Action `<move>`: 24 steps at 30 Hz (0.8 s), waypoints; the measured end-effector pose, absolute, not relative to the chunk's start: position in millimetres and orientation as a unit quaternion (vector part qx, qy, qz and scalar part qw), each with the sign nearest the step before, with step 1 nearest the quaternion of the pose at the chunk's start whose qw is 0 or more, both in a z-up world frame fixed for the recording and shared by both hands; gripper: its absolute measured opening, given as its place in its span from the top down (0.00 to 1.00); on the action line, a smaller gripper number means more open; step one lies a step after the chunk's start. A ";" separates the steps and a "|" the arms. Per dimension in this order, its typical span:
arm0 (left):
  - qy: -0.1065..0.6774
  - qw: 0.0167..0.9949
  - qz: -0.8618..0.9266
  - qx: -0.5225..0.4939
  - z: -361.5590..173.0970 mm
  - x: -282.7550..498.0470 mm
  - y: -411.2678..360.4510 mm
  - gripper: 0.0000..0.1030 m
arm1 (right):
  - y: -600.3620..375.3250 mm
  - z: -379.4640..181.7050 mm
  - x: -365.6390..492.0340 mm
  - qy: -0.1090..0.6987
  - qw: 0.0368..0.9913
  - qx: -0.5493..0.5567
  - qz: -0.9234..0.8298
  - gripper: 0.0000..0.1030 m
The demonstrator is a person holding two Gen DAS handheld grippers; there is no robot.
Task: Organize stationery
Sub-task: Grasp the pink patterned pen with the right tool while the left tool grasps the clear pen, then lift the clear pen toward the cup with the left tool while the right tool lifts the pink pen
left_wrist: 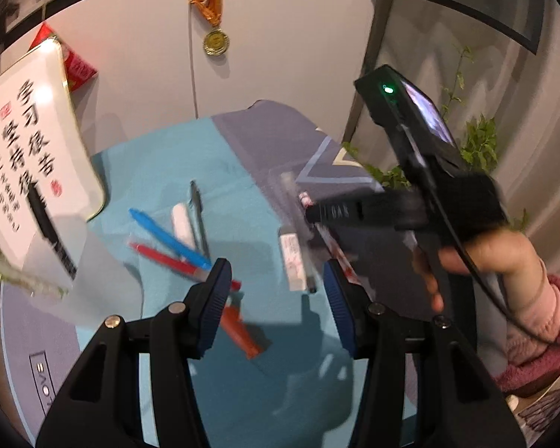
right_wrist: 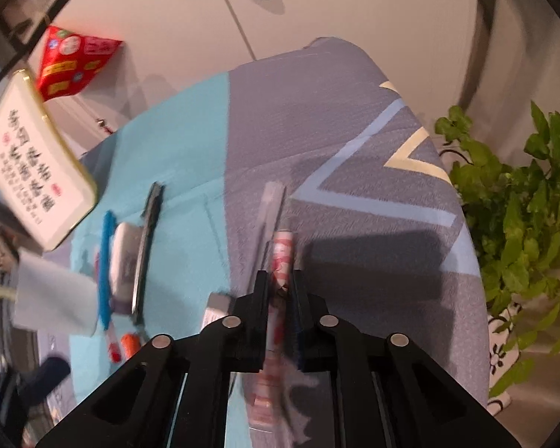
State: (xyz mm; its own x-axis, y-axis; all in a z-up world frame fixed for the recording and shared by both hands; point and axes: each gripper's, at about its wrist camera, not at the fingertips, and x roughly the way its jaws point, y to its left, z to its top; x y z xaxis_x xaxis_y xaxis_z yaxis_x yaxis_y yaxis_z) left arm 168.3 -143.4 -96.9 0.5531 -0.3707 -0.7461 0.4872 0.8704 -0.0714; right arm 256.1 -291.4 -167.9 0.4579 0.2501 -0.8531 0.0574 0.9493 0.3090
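My right gripper (right_wrist: 280,280) is shut on a clear pencil pouch with a pink-and-white pattern (right_wrist: 280,257) and holds it above the table; it also shows in the left wrist view (left_wrist: 310,212). My left gripper (left_wrist: 276,280) is open and empty, hovering over the teal part of the cloth. On the cloth lie a blue pen (left_wrist: 168,239), a red pen (left_wrist: 168,259), a dark pen (left_wrist: 199,216), a white eraser (left_wrist: 183,224), an orange marker (left_wrist: 239,330) and a white labelled stick (left_wrist: 293,261).
A round table with a teal and grey-purple cloth (right_wrist: 317,130). A framed calligraphy card (left_wrist: 30,156) and red packet (right_wrist: 71,63) stand at the back left. A white paper (left_wrist: 74,261) lies left. A green plant (right_wrist: 522,205) stands right. A medal (left_wrist: 215,43) hangs on the wall.
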 end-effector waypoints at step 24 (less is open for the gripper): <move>0.474 0.855 -0.183 0.104 -161.3 281.9 -232.1 0.61 | -354.3 -114.0 171.3 0.418 0.890 0.171 0.055 0.90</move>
